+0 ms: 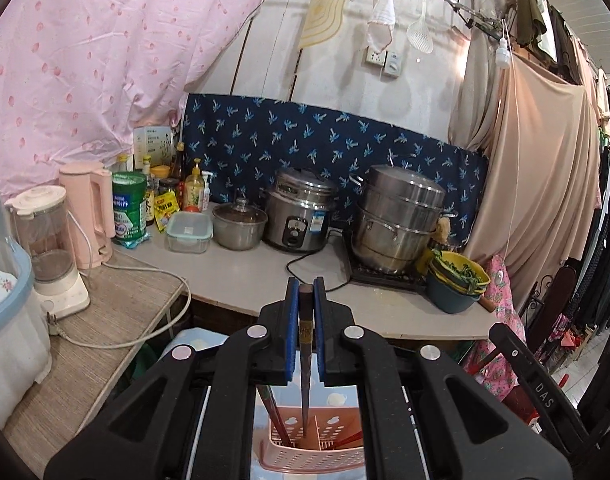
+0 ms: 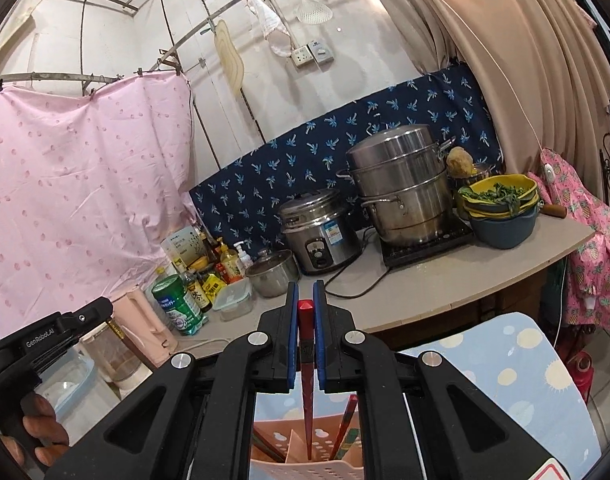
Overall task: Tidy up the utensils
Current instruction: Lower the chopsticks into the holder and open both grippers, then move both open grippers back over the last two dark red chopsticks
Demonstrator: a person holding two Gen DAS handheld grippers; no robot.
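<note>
Cluttered kitchen corner: a pale surface (image 1: 265,276) runs along the wall and carries a rice cooker (image 1: 299,210), a tall steel steamer pot (image 1: 399,220) on a hob, a lidded small pot (image 1: 239,222), bottles and a pink kettle (image 1: 91,216). None of that is the work. The work sits lower, in front of the surface's near edge, on a stool with a blue dotted top (image 2: 517,364).

On that stool stands a pink slotted utensil holder (image 1: 309,456), seen directly below both grippers. The left gripper (image 1: 306,292) has its jaws pressed tight on a dark brown chopstick (image 1: 305,360), held by its thick upper end. The right gripper (image 2: 306,296) is likewise clamped shut, on a red chopstick (image 2: 307,380), again near the top end.

What the coming move turns on is this: each chopstick hangs with its long axis close to vertical, thin tip pointing down, and each tip is at or inside the holder's mouth. The brown tip appears to be within a compartment near the middle; the red tip hangs over a divider region, and which compartment it will enter I cannot tell. Other chopsticks (image 2: 345,424) already lean in the holder. Both hands seem about equally near, side by side; the left gripper's body shows at the left edge of the right wrist view. I judge the next step a straight drop or lowering, with little sideways correction needed.
</note>
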